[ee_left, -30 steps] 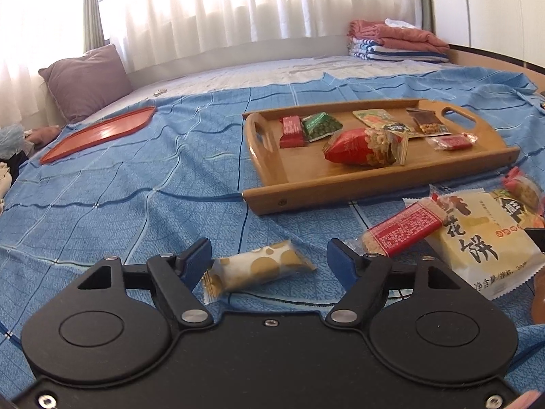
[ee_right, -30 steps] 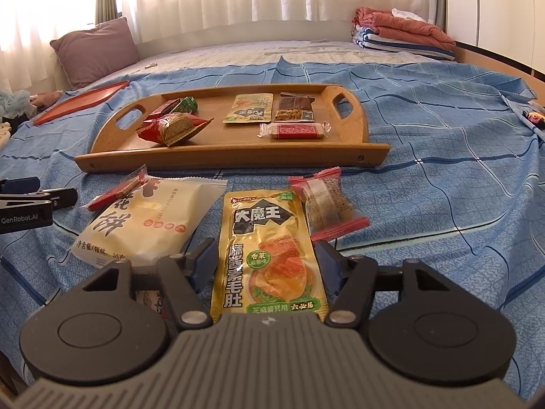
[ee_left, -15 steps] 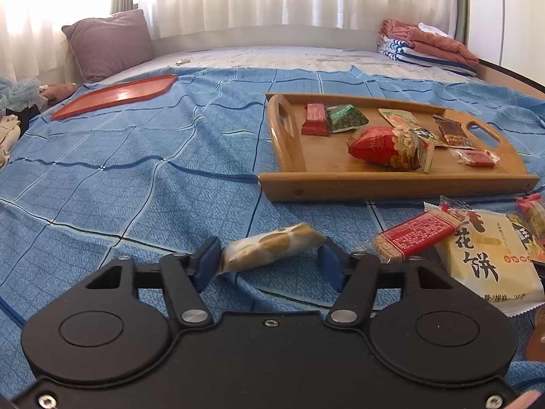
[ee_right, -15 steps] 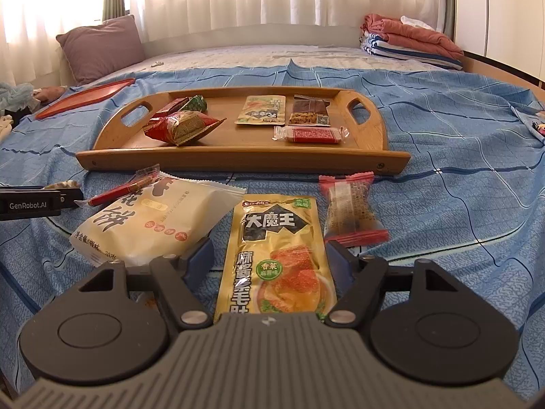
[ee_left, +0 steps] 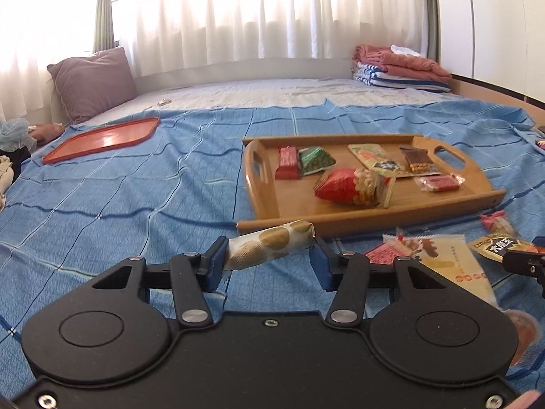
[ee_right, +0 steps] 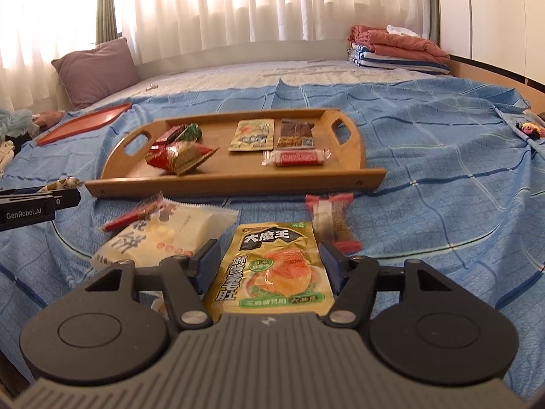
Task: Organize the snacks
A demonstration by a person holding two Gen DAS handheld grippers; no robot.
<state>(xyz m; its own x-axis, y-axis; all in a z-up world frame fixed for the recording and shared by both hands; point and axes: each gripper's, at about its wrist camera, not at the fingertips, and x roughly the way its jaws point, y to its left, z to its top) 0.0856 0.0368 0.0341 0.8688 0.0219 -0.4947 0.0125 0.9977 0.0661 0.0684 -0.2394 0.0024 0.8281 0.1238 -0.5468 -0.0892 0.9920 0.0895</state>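
Two snack packets are held at once. The left gripper [ee_left: 269, 260] clamps a small cream wrapper printed with tan round biscuits [ee_left: 269, 247] endwise between its blue pads, its jaws having just been closing on it; the wrapper hangs tilted, clear of the blue checked bedsheet [ee_left: 119, 201], in front of the near rim of the rectangular wooden tray with cut-out handles [ee_left: 371, 225]. The right gripper [ee_right: 269, 267] grips a flat yellow pouch with black lettering and an orange food picture [ee_right: 272, 269] by its long edges, jaws likewise just closing; the pouch's lower end is hidden behind the gripper body.

Inside the tray lie a puffy red bag [ee_right: 178, 156], a green packet [ee_left: 315, 160], a red bar [ee_left: 286, 162], a yellow sachet [ee_right: 253, 134], a brown packet [ee_right: 294, 133] and a clear-wrapped red bar [ee_right: 296, 157].

On the sheet, a white bun bag [ee_right: 163, 238] is partly covered by the right gripper; its print is blurred in the left wrist view.
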